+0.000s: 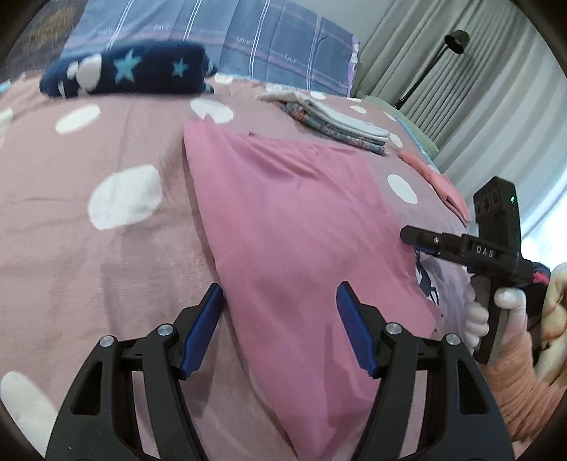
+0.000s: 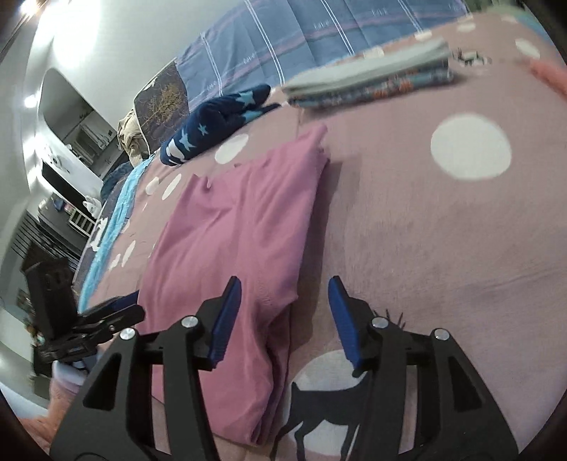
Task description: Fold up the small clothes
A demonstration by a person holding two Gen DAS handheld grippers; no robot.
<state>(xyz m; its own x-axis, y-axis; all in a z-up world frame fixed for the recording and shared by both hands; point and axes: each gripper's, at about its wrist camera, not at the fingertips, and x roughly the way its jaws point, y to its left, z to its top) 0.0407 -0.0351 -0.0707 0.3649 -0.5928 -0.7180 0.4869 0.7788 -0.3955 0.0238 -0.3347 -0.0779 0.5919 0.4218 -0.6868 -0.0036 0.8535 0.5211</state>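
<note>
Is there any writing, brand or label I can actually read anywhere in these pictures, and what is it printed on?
"DAS": white letters on the black body of the right gripper, seen from the left wrist view.
Small white repeated marks along the stripes of the blue striped bedding: too small and blurred to read for certain.
Nothing readable on the pink garment, the folded stack or the dotted blanket.

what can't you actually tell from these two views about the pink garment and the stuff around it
- Pink garment: near end cut off under the left gripper in the left wrist view; what kind of garment it is cannot be told.
- Folded stack: motion-blurred in the right wrist view; piece count unclear.
- Navy star item: blurred, type unclear.
- Right gripper: seen side-on in the left view, gap hidden there.
</note>
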